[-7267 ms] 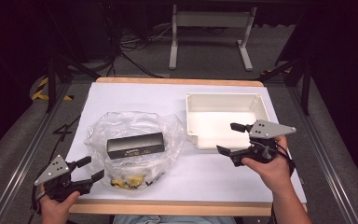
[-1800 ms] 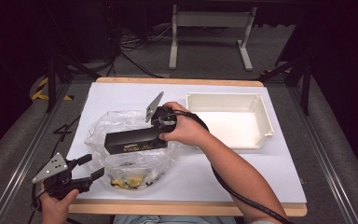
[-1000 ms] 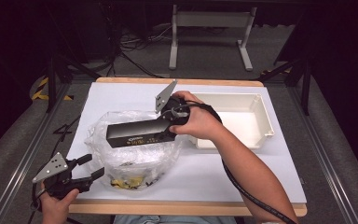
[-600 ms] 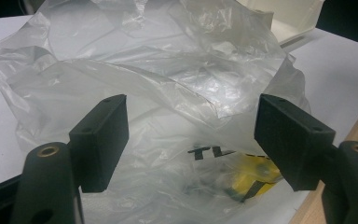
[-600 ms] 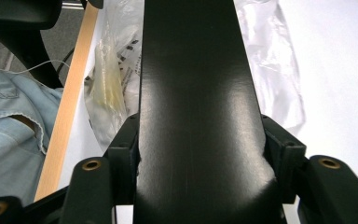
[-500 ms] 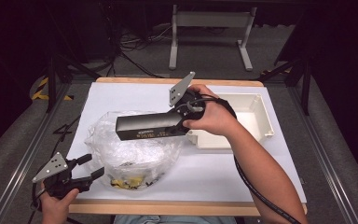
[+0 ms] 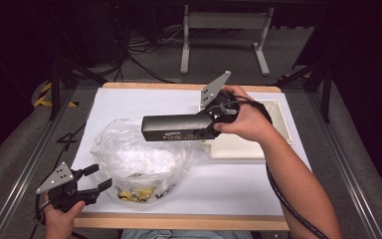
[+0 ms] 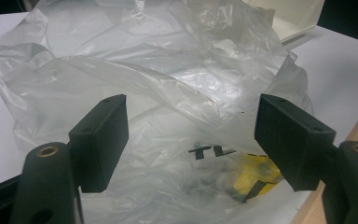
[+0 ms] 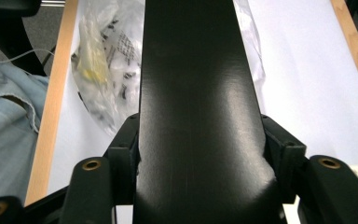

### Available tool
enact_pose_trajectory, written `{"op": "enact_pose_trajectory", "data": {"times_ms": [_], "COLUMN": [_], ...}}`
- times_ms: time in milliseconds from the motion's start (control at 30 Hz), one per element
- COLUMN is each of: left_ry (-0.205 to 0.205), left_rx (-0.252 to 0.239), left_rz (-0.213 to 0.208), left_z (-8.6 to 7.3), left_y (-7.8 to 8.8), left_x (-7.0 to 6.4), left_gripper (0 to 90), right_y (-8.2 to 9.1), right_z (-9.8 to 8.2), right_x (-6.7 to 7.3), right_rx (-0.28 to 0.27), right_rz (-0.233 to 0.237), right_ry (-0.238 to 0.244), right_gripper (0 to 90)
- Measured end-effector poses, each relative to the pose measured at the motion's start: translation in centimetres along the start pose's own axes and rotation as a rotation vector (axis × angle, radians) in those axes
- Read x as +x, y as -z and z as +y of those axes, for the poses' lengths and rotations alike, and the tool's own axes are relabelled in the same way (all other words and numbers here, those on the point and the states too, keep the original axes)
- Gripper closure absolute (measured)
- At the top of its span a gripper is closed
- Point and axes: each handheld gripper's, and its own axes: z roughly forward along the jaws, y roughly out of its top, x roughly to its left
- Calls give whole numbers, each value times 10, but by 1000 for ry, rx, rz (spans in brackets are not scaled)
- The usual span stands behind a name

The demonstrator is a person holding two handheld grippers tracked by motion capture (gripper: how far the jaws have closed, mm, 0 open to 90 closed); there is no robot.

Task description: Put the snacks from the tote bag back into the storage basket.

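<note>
My right gripper [image 7: 210,124] is shut on one end of a long black box [image 7: 175,128], holding it level in the air above the table, between the clear plastic bag [image 7: 139,157] and the white tray [image 7: 243,144]. In the right gripper view the black box [image 9: 196,107] runs straight out between the two pads. My left gripper [image 7: 95,180] stands open at the table's front left corner, right at the bag's edge. Between its jaws in the left gripper view lies the crumpled bag [image 8: 168,93], with yellow and black printed packets [image 8: 251,179] inside, untouched by the pads.
The white paper sheet [image 7: 129,102] covers the wooden table [image 7: 179,221]. The tray sits at the right back, partly behind the hand. A metal stand [image 7: 224,30] and cables lie on the floor beyond the table. A person's denim lap [image 9: 4,121] is past the near edge.
The right gripper has carried the black box up and to the right, out over the bag's right side toward the tray. The left gripper has stayed where it was.
</note>
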Motion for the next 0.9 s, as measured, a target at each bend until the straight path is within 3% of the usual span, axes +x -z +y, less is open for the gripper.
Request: {"op": "enact_pose_trajectory", "data": {"times_ms": [467,733,900], "left_ry": [5,3,0], "left_rx": [5,4,9], "left_rz": [7,4,6], "left_z": [0,0,0], "left_y": [-1,-1,-1], "left_x": [1,1,1], "left_gripper": [270,270,270], "right_y": [40,58,72], "right_z": [-34,-51,-63], "right_x": [-6,-8,-12], "right_rx": [8,31,12], "right_rz": [-76,-121,-143], "right_ry": [-26,-61,-88], "right_gripper": [433,434,433]}}
